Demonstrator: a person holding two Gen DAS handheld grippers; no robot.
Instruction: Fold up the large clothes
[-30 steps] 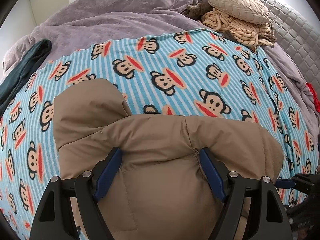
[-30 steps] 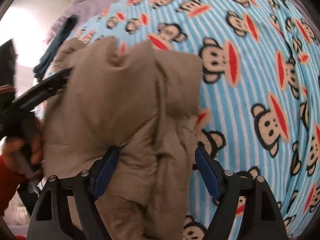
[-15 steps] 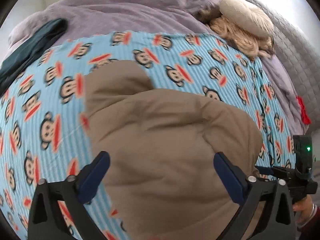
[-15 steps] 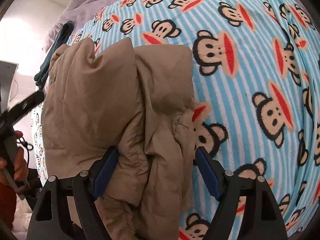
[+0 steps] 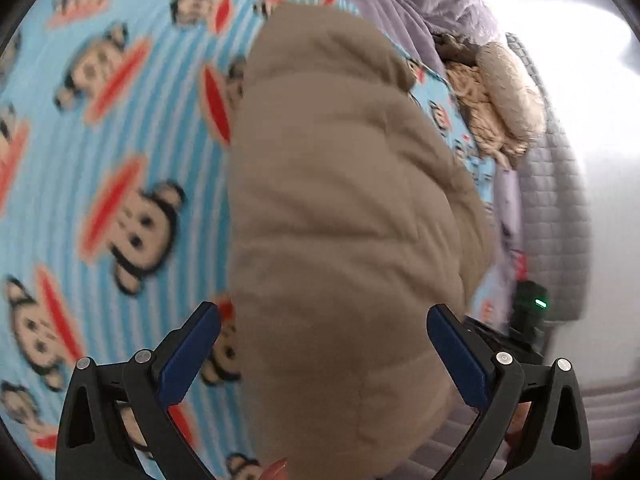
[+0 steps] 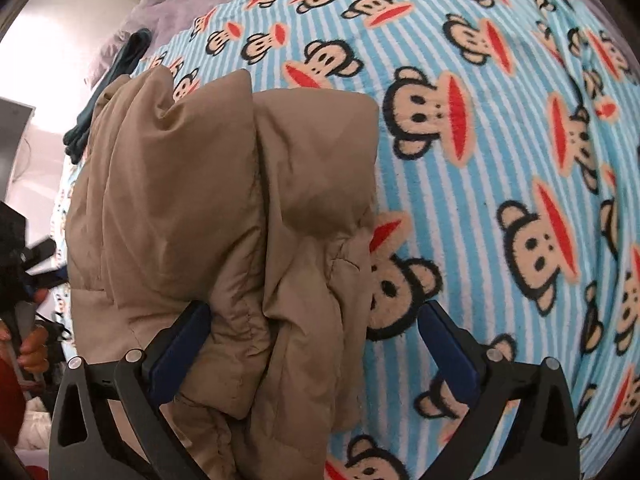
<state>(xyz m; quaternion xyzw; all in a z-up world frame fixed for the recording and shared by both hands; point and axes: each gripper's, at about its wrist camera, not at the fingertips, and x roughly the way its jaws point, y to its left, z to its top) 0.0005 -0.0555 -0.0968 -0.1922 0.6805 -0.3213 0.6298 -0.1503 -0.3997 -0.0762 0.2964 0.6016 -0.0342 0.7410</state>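
Observation:
A tan puffer jacket [image 5: 340, 200] lies folded into a thick bundle on a blue striped monkey-print blanket [image 5: 100, 160]. My left gripper [image 5: 324, 354] is open wide over the bundle's near end. Its left pad hangs over the blanket and neither pad presses the fabric. In the right wrist view the jacket [image 6: 224, 200] shows its layered folds on the blanket [image 6: 500, 140]. My right gripper [image 6: 314, 350] has its jaws opening around the jacket's near edge. Its left pad rests beside a fold and its right pad is clear of the cloth.
A purple-grey duvet [image 5: 400, 0] covers the far side of the bed. Beige knitwear and a cushion [image 5: 500, 100] sit by a grey quilted headboard [image 5: 556, 200]. A dark teal garment [image 6: 116, 76] lies at the blanket's far left edge. A hand [image 6: 32, 348] shows at the left edge.
My left gripper let go of the jacket, spread wide, then swung and rolled, so the bundle now runs lengthwise away from it. My right gripper's jaws widened off the jacket without moving.

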